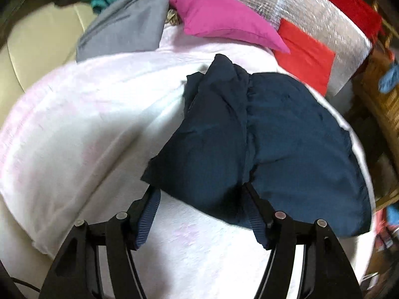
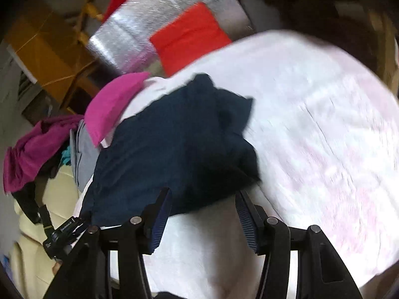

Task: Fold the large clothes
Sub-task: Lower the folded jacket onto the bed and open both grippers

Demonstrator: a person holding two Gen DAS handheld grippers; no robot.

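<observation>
A dark navy garment [image 1: 261, 137] lies folded in a thick bundle on a white and pale pink cloth [image 1: 87, 124] that covers the work surface. My left gripper [image 1: 199, 191] is open, its fingers on either side of the bundle's near edge. In the right wrist view the same navy garment [image 2: 179, 149] lies on the white cloth [image 2: 311, 137]. My right gripper [image 2: 202, 199] is open too, its tips at the garment's near edge. Whether the pads touch the cloth is hidden.
A pink cushion [image 1: 224, 17], a grey folded garment [image 1: 124, 25], a red cloth [image 1: 306, 57] and a silver foil mat [image 1: 324, 25] lie behind. A magenta garment [image 2: 32, 149] and a black strap with buckle [image 2: 62, 231] lie left in the right wrist view.
</observation>
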